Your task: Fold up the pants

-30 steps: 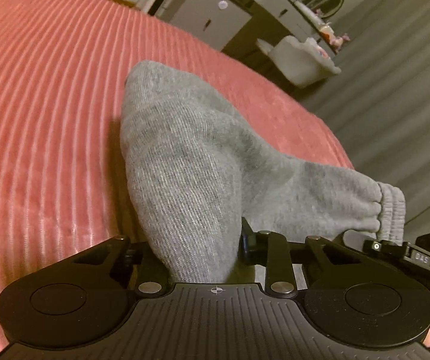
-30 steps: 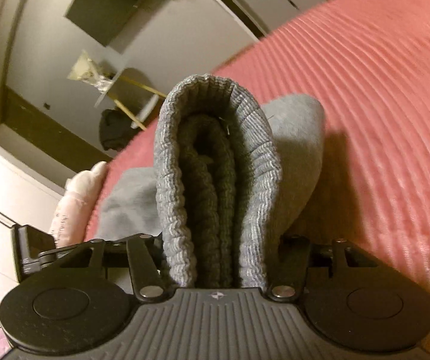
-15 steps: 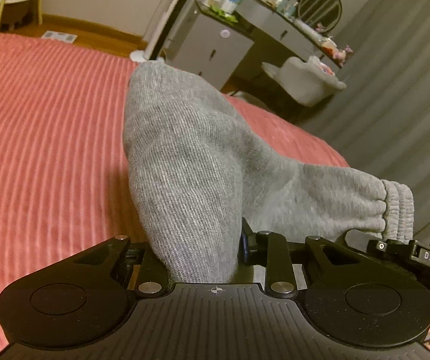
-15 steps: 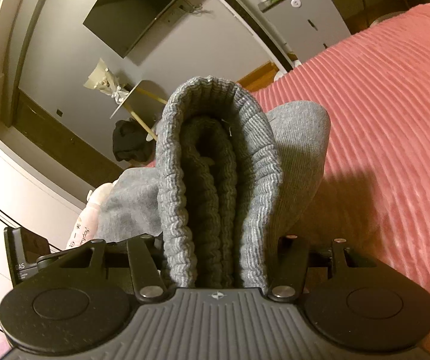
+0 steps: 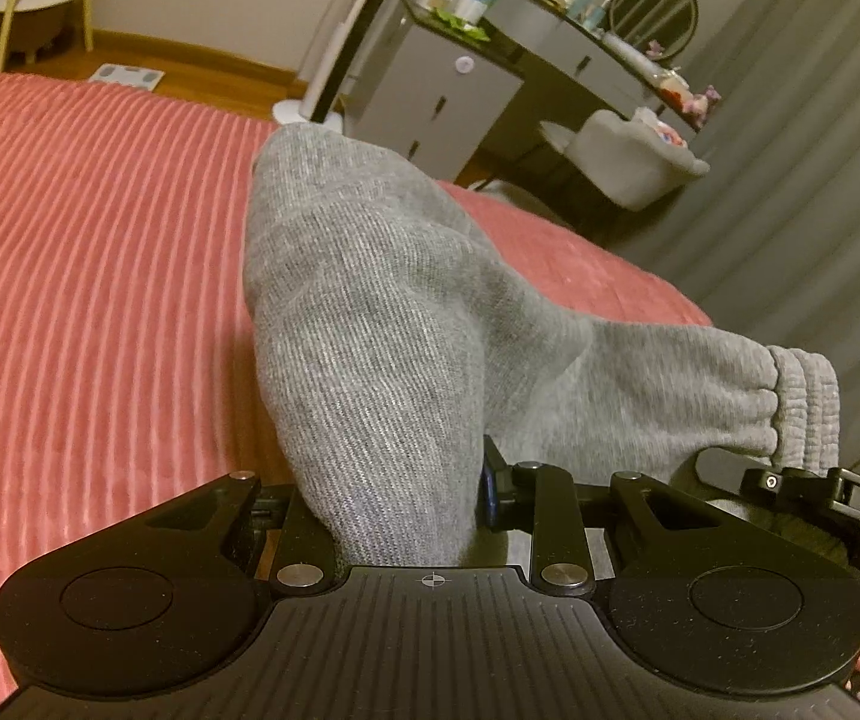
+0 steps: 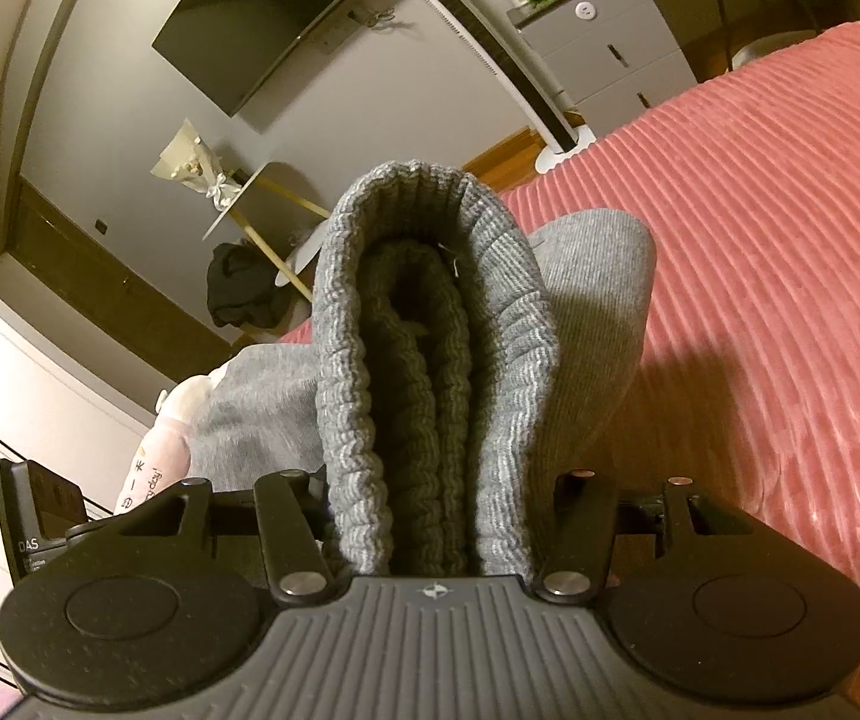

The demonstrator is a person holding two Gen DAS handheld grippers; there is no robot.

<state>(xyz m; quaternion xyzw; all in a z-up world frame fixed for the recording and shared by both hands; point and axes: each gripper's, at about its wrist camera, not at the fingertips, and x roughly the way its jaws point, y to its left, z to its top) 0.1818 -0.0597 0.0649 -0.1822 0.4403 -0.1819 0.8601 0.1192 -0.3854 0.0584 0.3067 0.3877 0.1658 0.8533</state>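
Note:
The grey sweatpants (image 5: 382,324) hang lifted above the pink ribbed bedspread (image 5: 82,252). My left gripper (image 5: 397,510) is shut on a thick bunch of the plain grey fabric, which hides its fingertips. To the right in that view the ribbed waistband (image 5: 802,408) rests on my other gripper's black body (image 5: 838,498). In the right wrist view my right gripper (image 6: 430,516) is shut on the folded ribbed waistband (image 6: 430,360), doubled over and standing up between the jaws. More grey cloth (image 6: 598,294) drapes down behind it toward the bedspread (image 6: 760,276).
Past the bed's far edge stand a grey cabinet (image 5: 430,96), a dressing table with bottles and a round mirror (image 5: 658,6), a pale chair (image 5: 628,162) and grey curtains (image 5: 820,180). A wall TV (image 6: 262,36), a tall white fan (image 6: 490,42) and a pink plush toy (image 6: 160,456) show in the right wrist view.
Both grippers rose with the pants still gripped, so the fabric stands higher off the bedspread and more of the room beyond the bed shows. The grips have not changed.

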